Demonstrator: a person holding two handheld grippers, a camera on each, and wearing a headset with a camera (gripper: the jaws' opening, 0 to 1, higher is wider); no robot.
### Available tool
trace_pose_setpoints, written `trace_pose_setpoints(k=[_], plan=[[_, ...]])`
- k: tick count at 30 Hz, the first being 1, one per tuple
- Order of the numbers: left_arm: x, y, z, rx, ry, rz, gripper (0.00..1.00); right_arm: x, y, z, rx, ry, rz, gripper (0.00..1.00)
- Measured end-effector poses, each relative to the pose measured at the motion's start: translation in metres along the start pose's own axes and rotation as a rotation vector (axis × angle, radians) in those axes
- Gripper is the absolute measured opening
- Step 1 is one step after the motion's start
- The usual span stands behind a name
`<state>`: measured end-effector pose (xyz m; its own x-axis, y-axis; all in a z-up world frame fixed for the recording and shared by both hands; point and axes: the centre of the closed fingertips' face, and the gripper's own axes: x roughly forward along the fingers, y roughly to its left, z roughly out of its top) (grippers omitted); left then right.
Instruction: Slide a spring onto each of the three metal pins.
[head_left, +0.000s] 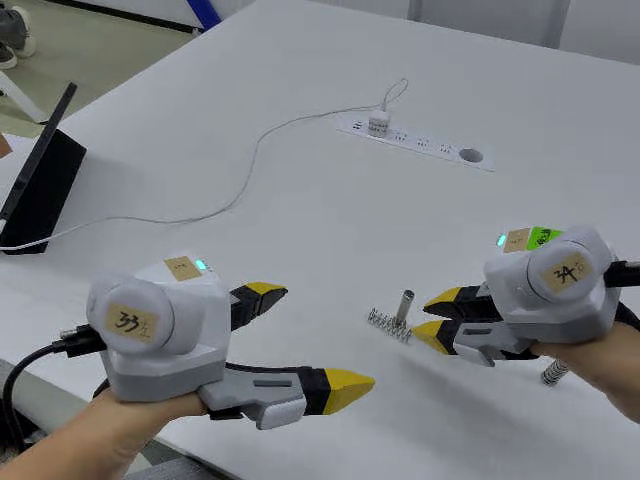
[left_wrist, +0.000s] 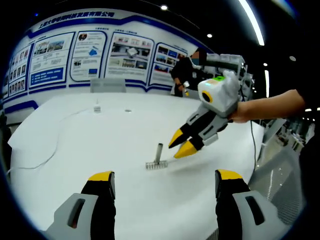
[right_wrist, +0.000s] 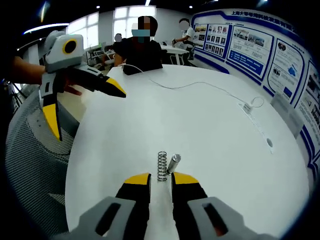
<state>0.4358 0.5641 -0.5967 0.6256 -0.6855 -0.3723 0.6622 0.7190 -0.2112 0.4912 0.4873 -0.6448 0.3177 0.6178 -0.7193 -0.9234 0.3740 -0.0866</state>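
We find a large white worktop (head_left: 330, 220) with a matt, unmarked surface. A white power strip (head_left: 415, 140) lies toward the far edge with a white plug (head_left: 378, 124) in it. A thin white cable (head_left: 250, 170) runs from the plug across the surface toward the left edge, where a black slanted screen (head_left: 40, 175) stands. In the gripper views, the room has a wall of blue and white display boards (left_wrist: 90, 50) and ceiling strip lights. People are seated at the far side of the worktop, and a grey mesh chair (right_wrist: 35, 160) stands at its edge.

One metal pin (head_left: 407, 305) stands upright toward the near edge, with its long axis vertical and its open top facing the ceiling. One spring (head_left: 389, 324) lies flat at the foot of the pin. Its long axis runs along the worktop, and one end is touching or just beside the pin's base; we cannot tell which. A second coiled piece (head_left: 552, 372), apparently another spring, stands tilted nearer the near edge and is partly hidden by the right hand (head_left: 600, 365).

The left claw (head_left: 315, 338) hovers over the near edge with its jaws spread wide and nothing between them. It points toward the pin but is well apart from it. The right claw (head_left: 438, 316) is level just above the surface and points at the pin and spring from just beside them. Its jaws are parted only narrowly and hold nothing.
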Motion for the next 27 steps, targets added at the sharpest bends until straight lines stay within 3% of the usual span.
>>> trace_pose_setpoints(k=[6,16,27], plan=[[0.000,0.000,-0.001,0.001,0.005,-0.002,0.84,0.015,0.003,-0.003,-0.006,0.027,0.008,0.17],[0.001,0.002,-0.003,-0.002,0.012,0.004,0.84,0.033,-0.004,-0.019,0.010,0.091,-0.001,0.17],[0.000,0.004,-0.006,-0.014,0.018,0.010,0.84,0.039,0.001,-0.024,0.027,0.100,0.026,0.16]])
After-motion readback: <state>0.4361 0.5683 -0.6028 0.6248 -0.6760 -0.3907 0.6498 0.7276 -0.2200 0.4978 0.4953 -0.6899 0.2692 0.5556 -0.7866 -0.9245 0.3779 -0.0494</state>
